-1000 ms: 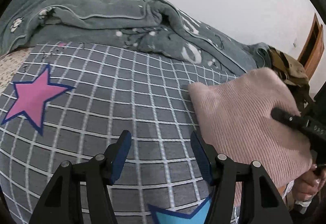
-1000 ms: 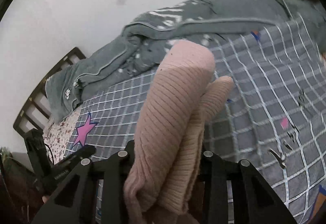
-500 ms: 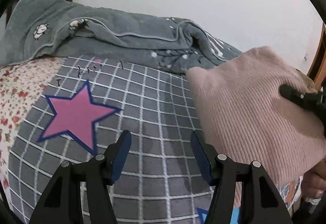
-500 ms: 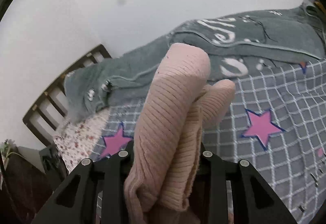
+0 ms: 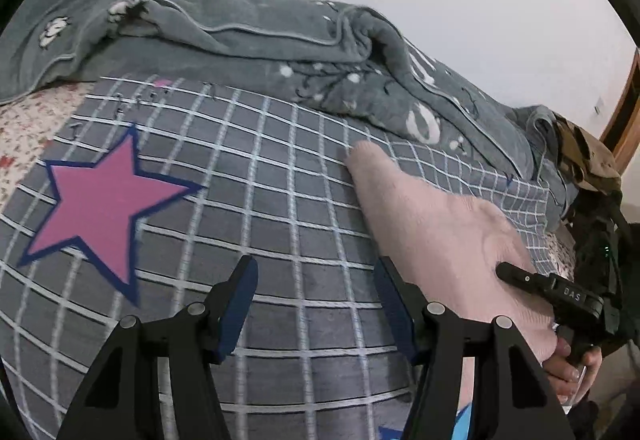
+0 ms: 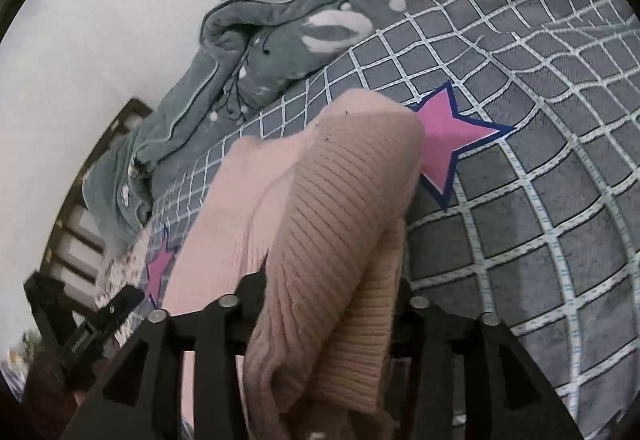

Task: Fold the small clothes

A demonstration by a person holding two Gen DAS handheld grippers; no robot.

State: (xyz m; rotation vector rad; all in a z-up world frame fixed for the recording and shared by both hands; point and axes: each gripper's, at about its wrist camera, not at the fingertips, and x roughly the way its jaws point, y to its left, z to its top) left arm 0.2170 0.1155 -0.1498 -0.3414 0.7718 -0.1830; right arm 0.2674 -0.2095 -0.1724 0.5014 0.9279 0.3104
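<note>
A folded pink ribbed knit garment point(image 5: 432, 224) lies on the grey checked bedspread point(image 5: 260, 200), to the right in the left wrist view. My right gripper point(image 6: 332, 304) is shut on its near edge, and the bunched pink knit point(image 6: 336, 232) fills the space between its fingers. The right gripper's black finger point(image 5: 524, 280) shows pressing on the garment at right. My left gripper point(image 5: 316, 300) is open and empty, hovering over the bedspread just left of the garment.
A rumpled grey fleece blanket point(image 5: 248, 40) is heaped along the far side of the bed by the white wall. A pink star point(image 5: 100, 200) is printed on the bedspread at left. A wooden headboard point(image 6: 80, 208) and a brown door frame point(image 5: 624, 108) stand at the edges.
The right gripper has lowered the pink garment down onto the bedspread, where it now lies flatter. The left gripper has stayed open and shifted slightly.
</note>
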